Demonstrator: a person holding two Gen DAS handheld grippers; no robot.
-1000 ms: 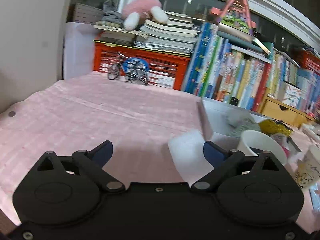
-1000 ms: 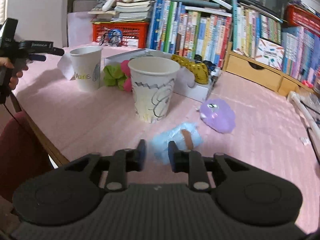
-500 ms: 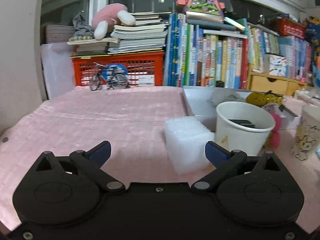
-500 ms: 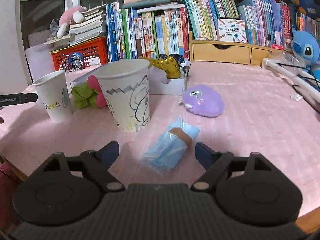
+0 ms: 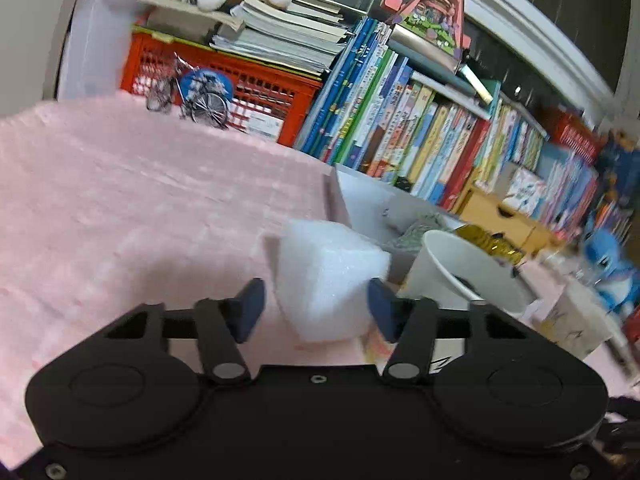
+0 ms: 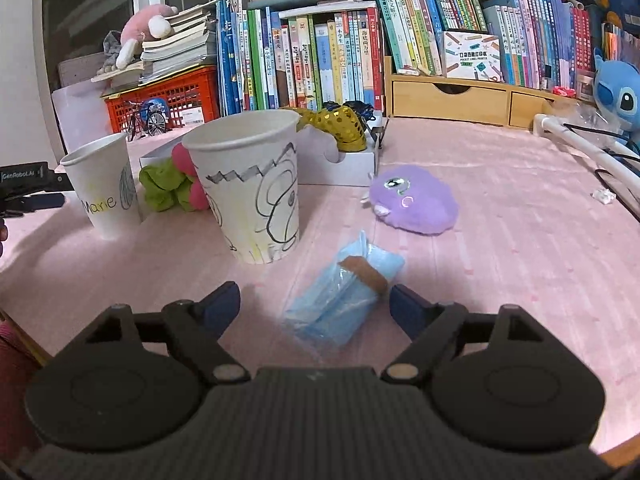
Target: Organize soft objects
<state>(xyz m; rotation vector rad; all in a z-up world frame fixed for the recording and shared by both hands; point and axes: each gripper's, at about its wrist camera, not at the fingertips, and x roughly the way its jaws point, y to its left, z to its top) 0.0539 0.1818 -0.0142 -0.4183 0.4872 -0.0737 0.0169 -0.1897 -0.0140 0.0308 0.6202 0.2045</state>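
A white foam block rests on the pink cloth between the jaws of my left gripper, which are closing. The right pad meets the block's corner and a small gap shows at the left pad. A blue plastic packet with a tan tape strip lies between the wide jaws of my right gripper; they are closing slightly and do not press on it. A purple plush lies beyond it. A green and pink soft toy sits between two cups.
A scribbled paper cup and a cup with writing stand left of the packet. A white box holds a gold item. Another view of a cup is right of the foam. Books and a red crate line the back.
The left jaws have narrowed around the foam block, which now sits closer and between them. The right jaws went from nearly shut to wide, and the gripper sank toward the blue packet.
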